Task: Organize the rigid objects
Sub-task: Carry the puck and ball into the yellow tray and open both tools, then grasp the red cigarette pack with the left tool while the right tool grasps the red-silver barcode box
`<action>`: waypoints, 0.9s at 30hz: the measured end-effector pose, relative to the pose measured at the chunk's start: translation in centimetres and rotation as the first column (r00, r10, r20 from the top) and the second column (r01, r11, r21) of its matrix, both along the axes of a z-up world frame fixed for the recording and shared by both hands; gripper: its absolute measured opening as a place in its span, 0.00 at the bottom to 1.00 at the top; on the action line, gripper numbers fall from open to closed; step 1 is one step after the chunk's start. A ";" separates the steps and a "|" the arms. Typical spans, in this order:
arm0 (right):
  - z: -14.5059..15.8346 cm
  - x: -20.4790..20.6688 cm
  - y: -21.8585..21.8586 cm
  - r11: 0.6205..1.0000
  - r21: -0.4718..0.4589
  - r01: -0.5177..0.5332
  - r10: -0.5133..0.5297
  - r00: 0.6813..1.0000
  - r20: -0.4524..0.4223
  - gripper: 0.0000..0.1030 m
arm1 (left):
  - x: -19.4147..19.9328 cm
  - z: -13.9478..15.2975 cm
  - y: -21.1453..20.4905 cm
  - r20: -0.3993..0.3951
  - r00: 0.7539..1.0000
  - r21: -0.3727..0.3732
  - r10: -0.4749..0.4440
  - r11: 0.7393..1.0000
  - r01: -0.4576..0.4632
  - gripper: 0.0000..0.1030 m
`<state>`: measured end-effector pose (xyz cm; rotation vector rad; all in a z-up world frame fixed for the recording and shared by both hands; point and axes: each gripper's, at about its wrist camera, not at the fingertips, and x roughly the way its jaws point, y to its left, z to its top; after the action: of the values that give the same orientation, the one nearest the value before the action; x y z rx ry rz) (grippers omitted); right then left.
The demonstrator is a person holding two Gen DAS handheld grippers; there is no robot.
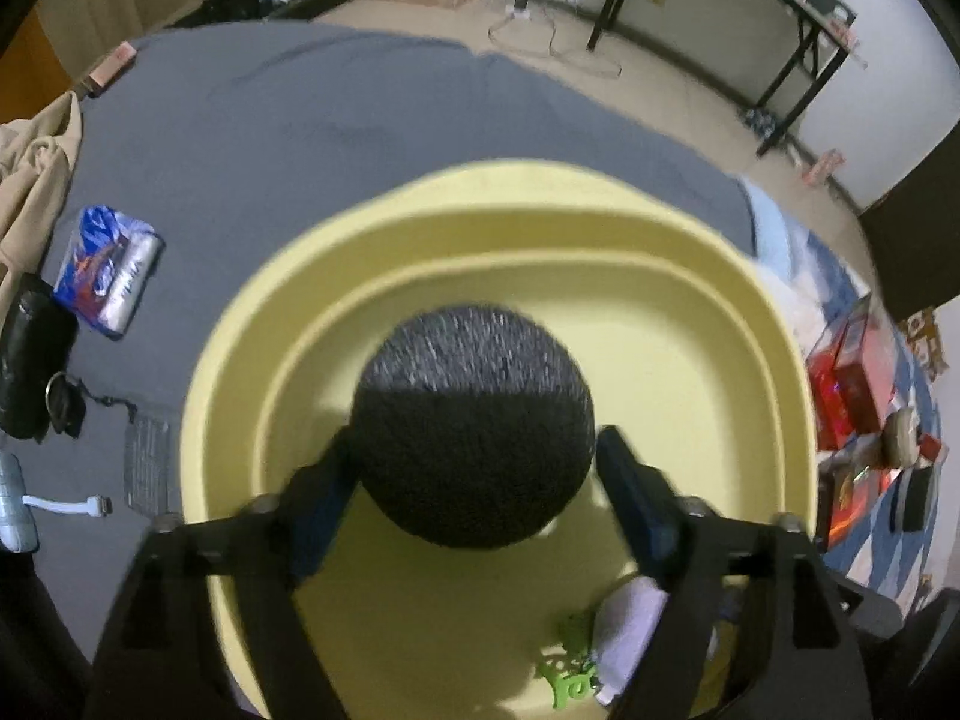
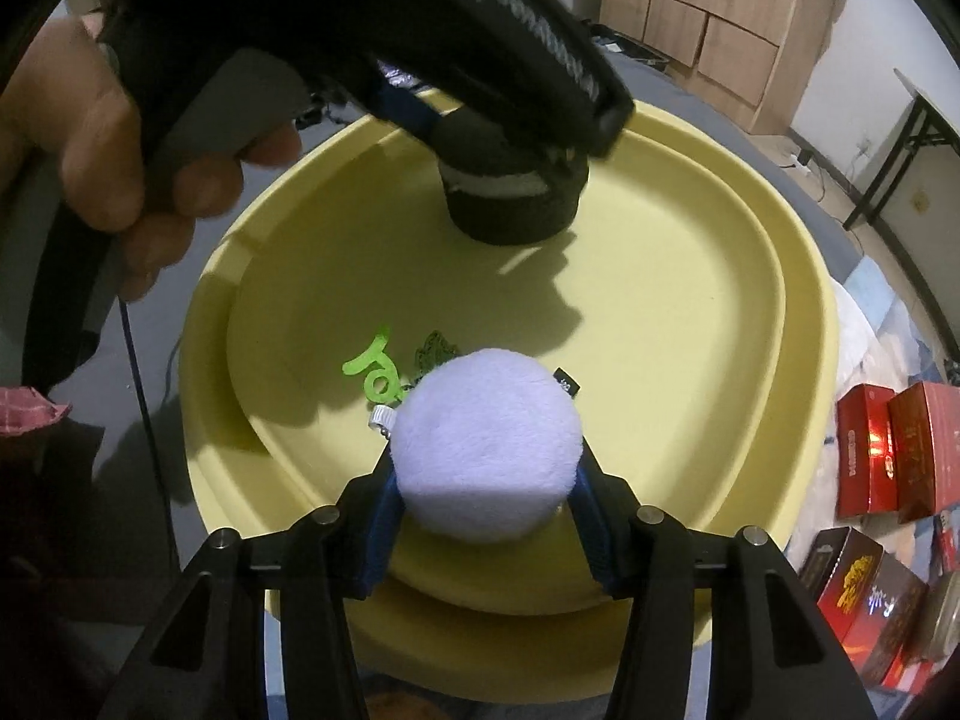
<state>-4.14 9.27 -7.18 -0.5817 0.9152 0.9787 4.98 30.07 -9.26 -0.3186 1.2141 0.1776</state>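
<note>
The left claw (image 1: 474,468) hangs over the yellow basin (image 1: 600,228) with its jaws spread to either side of a round dark grey speaker (image 1: 474,420); a sliver of gap shows at the right finger, so it looks released, and in the right wrist view the speaker sits on the basin floor near the far wall. The right claw (image 2: 486,516) is clenched on a pale lilac plush ball (image 2: 489,444), both blue pads pressing into its sides, held just above the near part of the basin. Beside the ball, on the basin floor, lie a bright green squiggle charm (image 2: 375,375) and a small dark tag (image 2: 567,384). A hand (image 2: 90,144) grips the left tool's handle. The basin rests on a grey sheet (image 1: 300,120) spread on a bed; red boxes (image 2: 894,450) stand just beside the basin's right rim, and a blue packet (image 1: 108,270) lies well apart to the left
</note>
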 end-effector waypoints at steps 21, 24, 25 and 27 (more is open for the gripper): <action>10.3 4.0 -33.3 0.672 0.285 0.683 -0.700 0.712 -0.055 1.00 | -0.1 9.6 -18.5 0.102 0.871 0.139 -0.481 0.873 0.467 1.00; 9.4 4.6 -37.1 0.584 0.305 0.752 -0.762 0.638 -0.115 1.00 | 0.1 8.2 -21.1 0.054 0.832 0.181 -0.552 0.825 0.535 1.00; 8.7 5.0 -38.4 0.552 0.291 0.782 -0.786 0.604 -0.132 1.00 | 0.4 7.9 -21.5 0.039 0.824 0.198 -0.566 0.813 0.548 1.00; 7.6 5.8 -40.0 0.505 0.258 0.824 -0.818 0.552 -0.164 1.00 | 1.4 7.3 -22.1 0.007 0.816 0.238 -0.578 0.794 0.559 1.00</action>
<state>1.69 -30.77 0.47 0.1802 0.8854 0.2125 6.42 7.99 -1.99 0.2498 1.1468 -0.2234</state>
